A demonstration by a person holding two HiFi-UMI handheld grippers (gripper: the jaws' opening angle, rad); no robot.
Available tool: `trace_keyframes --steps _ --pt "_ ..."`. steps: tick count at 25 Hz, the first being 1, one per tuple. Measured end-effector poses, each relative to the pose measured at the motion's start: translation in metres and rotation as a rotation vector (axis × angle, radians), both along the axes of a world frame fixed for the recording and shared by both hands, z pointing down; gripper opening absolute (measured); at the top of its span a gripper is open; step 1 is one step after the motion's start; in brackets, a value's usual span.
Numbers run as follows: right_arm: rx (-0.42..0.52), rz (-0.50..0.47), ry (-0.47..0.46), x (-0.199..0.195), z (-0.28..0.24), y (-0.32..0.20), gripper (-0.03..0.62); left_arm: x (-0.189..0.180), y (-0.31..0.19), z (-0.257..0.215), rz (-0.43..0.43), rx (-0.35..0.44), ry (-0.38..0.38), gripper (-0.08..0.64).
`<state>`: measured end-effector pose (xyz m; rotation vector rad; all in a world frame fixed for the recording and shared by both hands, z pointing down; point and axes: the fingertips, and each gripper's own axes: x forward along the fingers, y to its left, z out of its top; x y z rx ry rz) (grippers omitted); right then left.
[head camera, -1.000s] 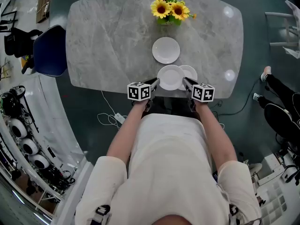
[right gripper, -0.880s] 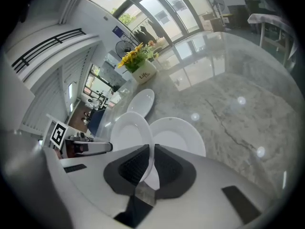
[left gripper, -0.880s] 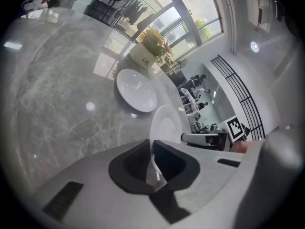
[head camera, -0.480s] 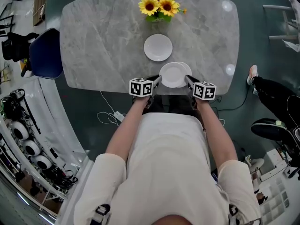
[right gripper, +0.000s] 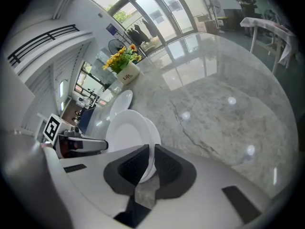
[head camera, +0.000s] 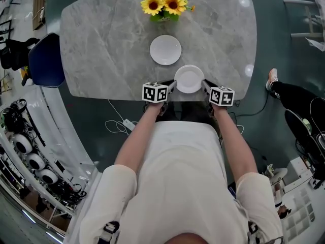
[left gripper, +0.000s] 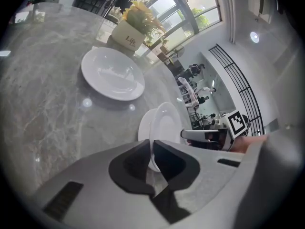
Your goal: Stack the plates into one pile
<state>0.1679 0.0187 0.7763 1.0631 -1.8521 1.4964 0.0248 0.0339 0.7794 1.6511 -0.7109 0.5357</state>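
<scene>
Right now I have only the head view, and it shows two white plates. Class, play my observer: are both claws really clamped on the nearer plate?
Observer: The left gripper view shows the left claw shut on the rim of the held plate.
Operator: And the right?
Observer: The right gripper view shows the right claw shut on the opposite rim.
Operator: Anything hidden underneath?
Observer: Yes, a third plate sits below the held one. I cannot tell whether they touch.

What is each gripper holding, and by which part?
One white plate: left gripper pinches its left rim, right gripper its right rim.
</scene>
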Motion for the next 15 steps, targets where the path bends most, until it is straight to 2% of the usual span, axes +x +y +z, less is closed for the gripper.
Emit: trace_keyframes --steps 7,15 --pt "0.009 -0.037 0.052 0.0018 0.0070 0.0011 0.055 0.0050 0.0013 0.0073 0.032 0.007 -0.041 0.035" --pt "0.103 -0.181 0.180 -0.0019 0.0081 -0.0049 0.063 0.0046 0.0038 0.0113 0.139 0.091 -0.152 0.057"
